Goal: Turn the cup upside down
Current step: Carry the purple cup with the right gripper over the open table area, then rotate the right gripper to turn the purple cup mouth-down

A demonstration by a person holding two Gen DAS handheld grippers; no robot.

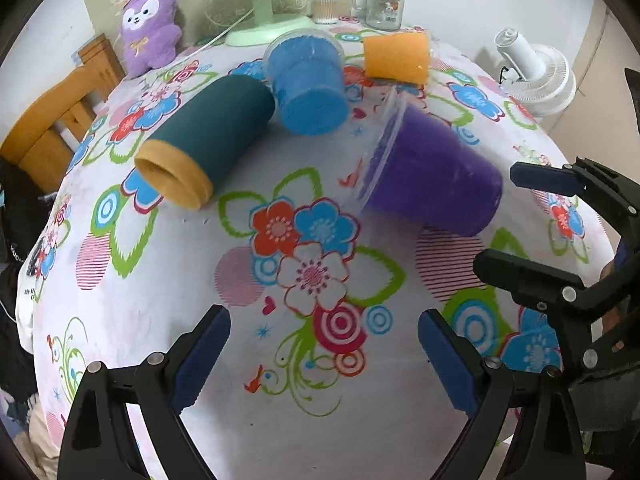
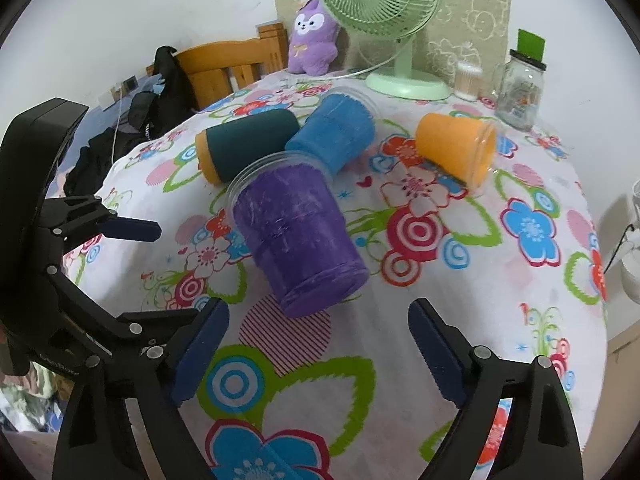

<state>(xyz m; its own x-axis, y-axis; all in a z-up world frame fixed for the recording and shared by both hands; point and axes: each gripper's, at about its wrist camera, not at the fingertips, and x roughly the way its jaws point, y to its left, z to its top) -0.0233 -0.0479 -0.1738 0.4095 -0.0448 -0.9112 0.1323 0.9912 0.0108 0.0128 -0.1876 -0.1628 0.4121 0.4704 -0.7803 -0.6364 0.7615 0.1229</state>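
Several cups lie on their sides on the flowered tablecloth (image 1: 200,264): a purple cup (image 1: 432,176) (image 2: 300,236), a blue cup (image 1: 308,84) (image 2: 336,132), an orange cup (image 1: 396,58) (image 2: 456,148) and a dark teal cup with an orange rim (image 1: 208,136) (image 2: 248,144). My left gripper (image 1: 324,356) is open and empty, above the cloth in front of the cups. My right gripper (image 2: 318,352) is open and empty, just short of the purple cup's base. In the left wrist view it shows at the right (image 1: 496,220), beside the purple cup.
At the back stand a green fan (image 2: 384,12), a purple plush toy (image 2: 312,36), a glass jar (image 2: 520,84) and a cotton-swab tub (image 2: 468,80). A wooden chair (image 1: 52,128) is at the left; a white fan (image 1: 536,76) is off the right edge.
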